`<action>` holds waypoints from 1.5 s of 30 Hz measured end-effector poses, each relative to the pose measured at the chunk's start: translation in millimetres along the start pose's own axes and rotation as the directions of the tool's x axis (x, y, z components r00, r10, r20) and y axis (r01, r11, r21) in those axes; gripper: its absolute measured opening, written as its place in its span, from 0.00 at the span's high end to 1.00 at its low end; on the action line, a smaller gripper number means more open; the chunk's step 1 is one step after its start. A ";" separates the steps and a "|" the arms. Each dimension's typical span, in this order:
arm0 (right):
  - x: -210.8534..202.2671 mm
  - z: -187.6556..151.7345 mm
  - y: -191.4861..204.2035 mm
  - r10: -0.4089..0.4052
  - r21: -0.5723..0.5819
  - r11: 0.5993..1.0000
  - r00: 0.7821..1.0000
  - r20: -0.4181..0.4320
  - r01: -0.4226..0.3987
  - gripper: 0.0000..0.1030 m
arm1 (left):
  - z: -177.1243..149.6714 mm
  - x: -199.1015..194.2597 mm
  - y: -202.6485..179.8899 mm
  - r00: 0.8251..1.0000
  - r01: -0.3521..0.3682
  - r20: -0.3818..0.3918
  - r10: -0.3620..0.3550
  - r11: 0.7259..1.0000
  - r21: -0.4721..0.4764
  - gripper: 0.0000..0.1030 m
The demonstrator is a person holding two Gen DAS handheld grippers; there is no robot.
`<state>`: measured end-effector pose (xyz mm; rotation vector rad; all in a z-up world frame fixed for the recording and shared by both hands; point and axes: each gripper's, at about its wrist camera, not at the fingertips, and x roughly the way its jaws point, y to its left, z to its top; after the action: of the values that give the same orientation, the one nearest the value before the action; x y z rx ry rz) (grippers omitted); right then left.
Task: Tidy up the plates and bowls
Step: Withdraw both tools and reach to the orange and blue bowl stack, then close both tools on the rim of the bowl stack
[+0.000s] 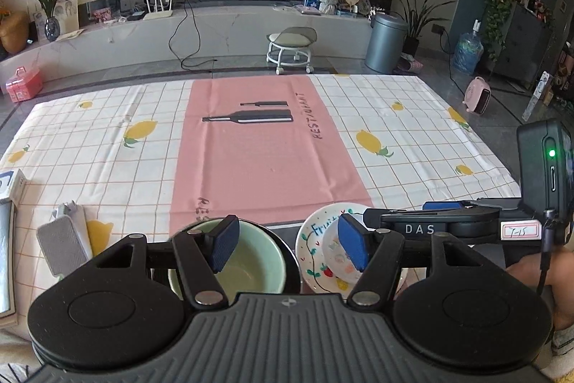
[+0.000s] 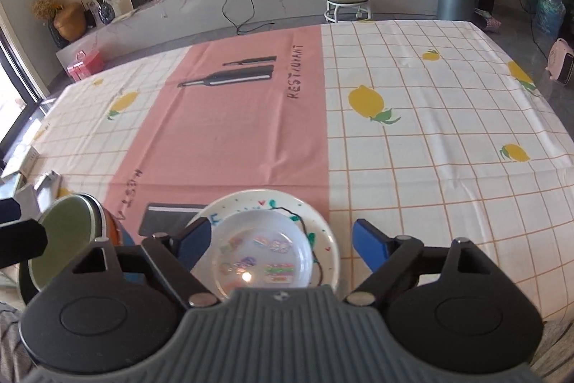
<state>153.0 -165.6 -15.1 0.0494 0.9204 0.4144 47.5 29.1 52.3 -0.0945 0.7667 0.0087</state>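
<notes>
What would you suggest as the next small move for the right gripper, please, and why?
Probably lift the right gripper up and clear. Its jaws stand open and empty, and the small clear dish already sits nested on the painted plate, beside the green bowl, so this stack looks done.

- left gripper [image 1: 288, 248]: black linkage arms, silver pivot screws, blue textured pads, grey ribbed base
- right gripper [image 2: 281, 244]: same build, blue pads, "DAS" lettering on its side

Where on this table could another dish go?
The pink runner beyond the painted plate lies bare, as does the lemon-check cloth to its right. The near edge is crowded: green bowl, plate and small dish.
</notes>
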 end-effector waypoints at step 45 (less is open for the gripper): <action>66.1 -33.5 87.0 0.331 0.258 0.931 0.892 -0.307 -0.256 0.54 | -80.7 74.9 138.0 0.938 0.032 -0.251 -0.238 0.784 -0.620 0.38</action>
<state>133.6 -65.7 -67.0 0.3245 1.3121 0.6200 39.7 157.3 -68.8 -0.7923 1.0592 0.1062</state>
